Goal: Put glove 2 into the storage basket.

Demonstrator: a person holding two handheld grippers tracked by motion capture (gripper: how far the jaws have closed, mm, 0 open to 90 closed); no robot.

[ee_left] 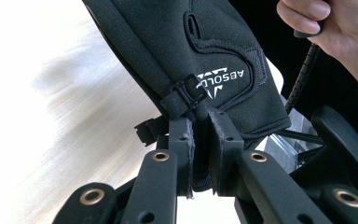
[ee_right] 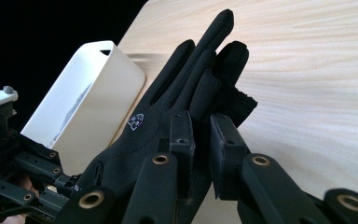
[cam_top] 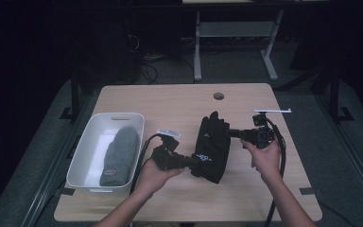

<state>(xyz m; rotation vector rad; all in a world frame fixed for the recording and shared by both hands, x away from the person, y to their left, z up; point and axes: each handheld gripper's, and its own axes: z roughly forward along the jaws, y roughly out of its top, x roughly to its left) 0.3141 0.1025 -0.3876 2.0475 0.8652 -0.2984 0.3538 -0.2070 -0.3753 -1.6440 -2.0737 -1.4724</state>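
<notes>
A black glove [cam_top: 212, 146] with white print hangs between both grippers just above the wooden table [cam_top: 170, 101]. My left gripper [cam_top: 194, 161] is shut on its cuff end; in the left gripper view the pads pinch the cuff hem of the glove [ee_left: 214, 46] beside a small clip, with the gripper [ee_left: 201, 130] pointing up at it. My right gripper [cam_top: 230, 133] is shut on the glove's side near the thumb. In the right gripper view the glove [ee_right: 168, 107] points its fingers away, clamped between that gripper's [ee_right: 200, 135] jaws.
A white bin [cam_top: 87, 142] stands at the table's left with a grey knitted hat [cam_top: 120, 153] inside; its wall [ee_right: 88, 88] is seen behind the glove. A round cable hole [cam_top: 219, 96] lies near the far edge. Desk legs and cables stand beyond the table.
</notes>
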